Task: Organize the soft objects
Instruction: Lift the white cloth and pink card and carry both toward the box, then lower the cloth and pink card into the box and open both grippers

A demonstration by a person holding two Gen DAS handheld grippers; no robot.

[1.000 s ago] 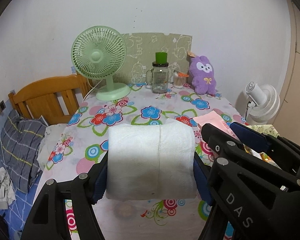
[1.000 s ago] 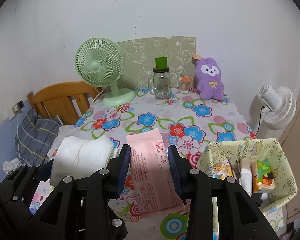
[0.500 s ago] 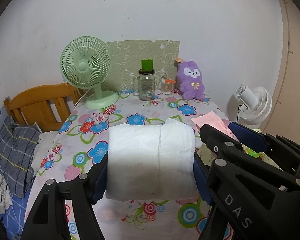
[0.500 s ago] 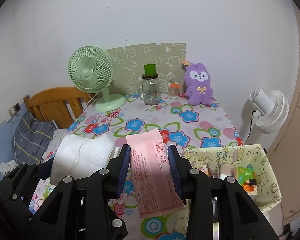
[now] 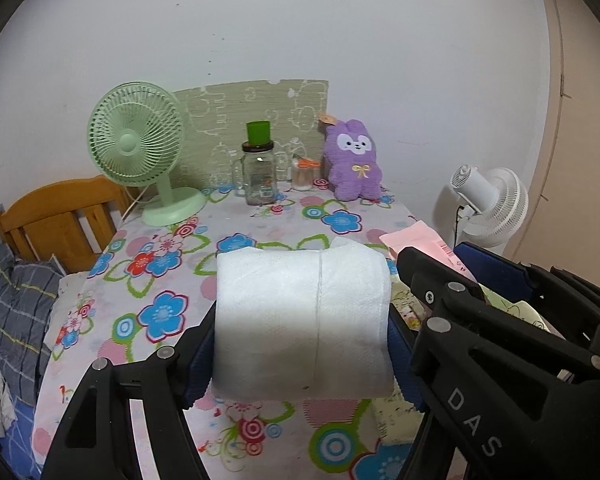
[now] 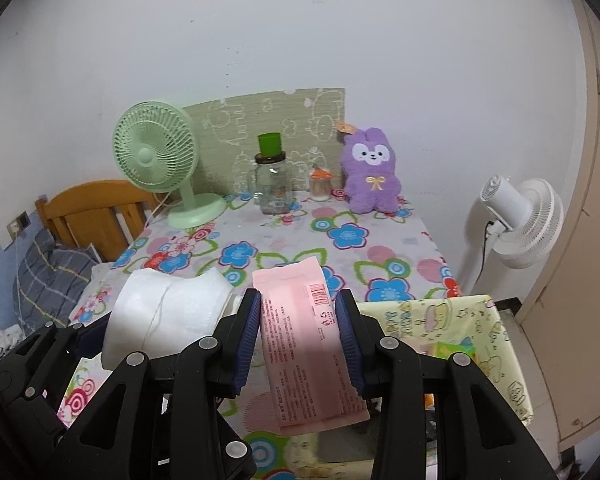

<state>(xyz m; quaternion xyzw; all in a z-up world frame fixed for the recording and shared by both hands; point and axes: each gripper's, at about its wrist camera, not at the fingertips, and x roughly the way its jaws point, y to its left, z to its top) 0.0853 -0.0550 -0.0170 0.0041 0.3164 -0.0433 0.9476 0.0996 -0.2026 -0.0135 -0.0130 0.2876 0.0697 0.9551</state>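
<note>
Two grippers up over the floral table [image 5: 260, 220], each loaded. Far left: wooden headboard [image 5: 56, 216] and plaid bedding [image 5: 16, 312]. Left gripper [image 5: 302, 344] is clamped on a white tissue pack [image 5: 304, 320], pads pressing both sides, pack held clear above the cloth. Just to its right, right gripper [image 6: 298, 340] pinches a pink pack [image 6: 304, 340] between blue pads, barcode side up, its lower end hanging free below the jaws. Yellow-green fabric bin [image 6: 460, 320] sits beside the table's right edge, small items inside, too blurred to name. Back row: green fan [image 6: 156, 160], glass jar [image 6: 274, 188], purple plush [image 6: 372, 176]. White fan [image 6: 520, 220] stands off the table, far right.
</note>
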